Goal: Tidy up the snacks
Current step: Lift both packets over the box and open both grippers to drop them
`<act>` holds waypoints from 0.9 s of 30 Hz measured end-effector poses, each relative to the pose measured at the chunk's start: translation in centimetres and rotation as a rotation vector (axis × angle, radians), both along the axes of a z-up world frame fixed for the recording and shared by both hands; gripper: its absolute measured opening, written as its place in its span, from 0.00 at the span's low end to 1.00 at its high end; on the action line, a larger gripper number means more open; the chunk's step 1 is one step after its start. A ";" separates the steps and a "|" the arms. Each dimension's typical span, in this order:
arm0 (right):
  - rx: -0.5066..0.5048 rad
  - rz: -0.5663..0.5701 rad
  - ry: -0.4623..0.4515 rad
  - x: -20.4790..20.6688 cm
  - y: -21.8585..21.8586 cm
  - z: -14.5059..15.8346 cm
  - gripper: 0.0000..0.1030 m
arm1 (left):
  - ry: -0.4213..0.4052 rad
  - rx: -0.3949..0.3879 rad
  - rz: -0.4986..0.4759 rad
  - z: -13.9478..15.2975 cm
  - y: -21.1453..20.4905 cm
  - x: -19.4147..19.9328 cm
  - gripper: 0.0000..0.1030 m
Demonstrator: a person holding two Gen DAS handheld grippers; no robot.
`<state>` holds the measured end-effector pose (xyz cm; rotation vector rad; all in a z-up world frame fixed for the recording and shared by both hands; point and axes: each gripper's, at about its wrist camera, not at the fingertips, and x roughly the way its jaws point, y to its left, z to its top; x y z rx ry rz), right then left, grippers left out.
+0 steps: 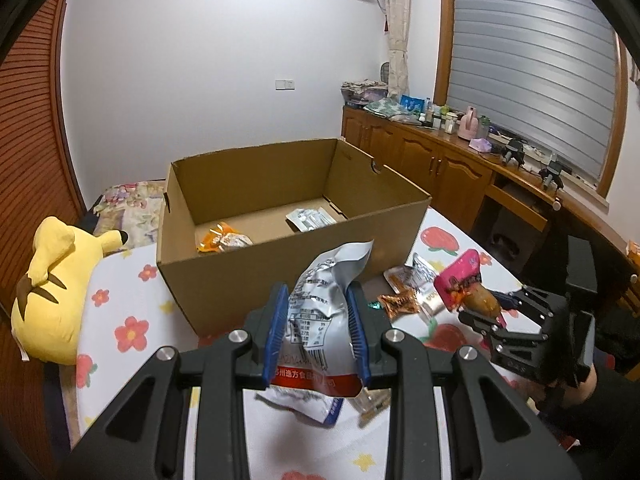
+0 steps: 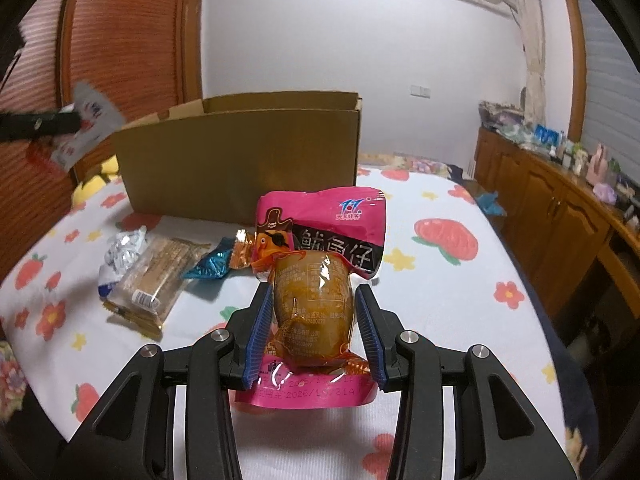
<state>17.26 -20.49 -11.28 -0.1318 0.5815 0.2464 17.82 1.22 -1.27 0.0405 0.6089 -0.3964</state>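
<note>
My left gripper (image 1: 318,300) is shut on a silver snack bag (image 1: 320,304) and holds it in front of the open cardboard box (image 1: 280,276). The box holds an orange packet (image 1: 222,240) and a white packet (image 1: 310,219). My right gripper (image 2: 312,300) is shut on a brown egg packet (image 2: 312,304) together with a pink snack packet (image 2: 324,224), above the bed. It also shows in the left wrist view (image 1: 480,304), right of the box. Loose snacks lie on the sheet: a biscuit pack (image 2: 156,276), a silver wrapper (image 2: 124,252), a blue candy (image 2: 210,266).
A yellow plush toy (image 1: 52,292) lies left of the box. A wooden cabinet (image 1: 432,168) with clutter on top runs along the right wall under the window. The flowered bed sheet (image 2: 460,300) stretches to the right of the box.
</note>
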 end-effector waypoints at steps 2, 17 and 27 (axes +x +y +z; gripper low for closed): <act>0.014 0.021 0.008 0.1 0.2 0.3 0.41 | -0.004 0.001 0.005 0.2 0.1 0.8 0.27; 0.048 0.160 -0.090 5.4 2.7 9.4 0.42 | -0.050 -0.010 0.049 3.7 1.1 7.0 0.27; 0.031 0.207 -0.090 11.4 4.6 11.0 0.42 | -0.026 0.003 0.092 2.3 1.5 11.2 0.27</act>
